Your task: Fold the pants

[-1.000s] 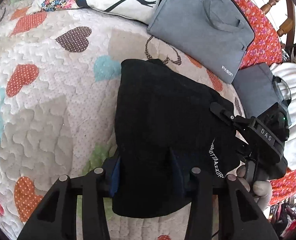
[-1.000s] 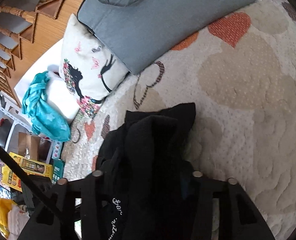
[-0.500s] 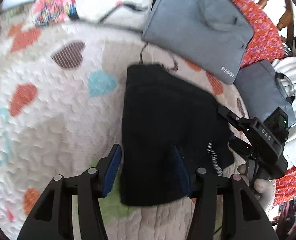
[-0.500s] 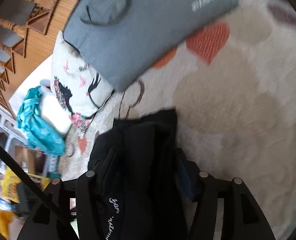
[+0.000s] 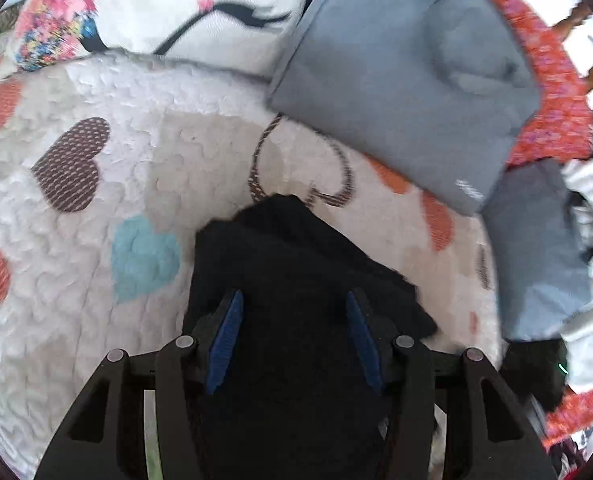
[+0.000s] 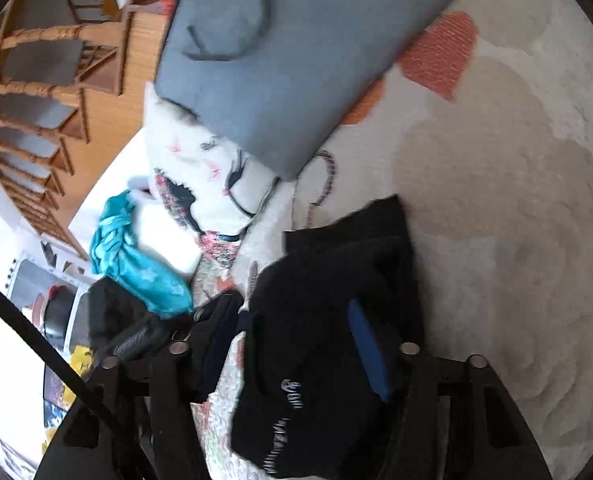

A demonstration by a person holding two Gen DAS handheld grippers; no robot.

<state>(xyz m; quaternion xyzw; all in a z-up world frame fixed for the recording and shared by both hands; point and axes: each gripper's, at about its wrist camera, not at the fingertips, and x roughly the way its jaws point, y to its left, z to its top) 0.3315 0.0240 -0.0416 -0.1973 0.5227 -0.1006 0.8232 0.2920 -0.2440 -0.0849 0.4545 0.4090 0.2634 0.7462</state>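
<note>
Folded black pants (image 5: 296,280) lay bunched on a heart-patterned quilt (image 5: 96,208), flanked by the spread-open blue-padded jaws of the left gripper (image 5: 292,344) and right gripper (image 6: 296,344), near a gray laptop bag (image 5: 408,80) and printed pillow (image 5: 184,8).

The near end of the black pants (image 5: 296,320) is hidden under the left gripper (image 5: 294,332) and runs off the bottom edge. Both views are smeared by motion blur. The white lettering (image 6: 286,412) on the pants is too blurred to read, and so is the logo on the grey bag (image 5: 412,80). The pillow (image 5: 184,4) is cut off at the top edge. Beyond the bed's edge in the right wrist view, the shelves (image 6: 52,308) hold what may be pots, too small to tell.
</note>
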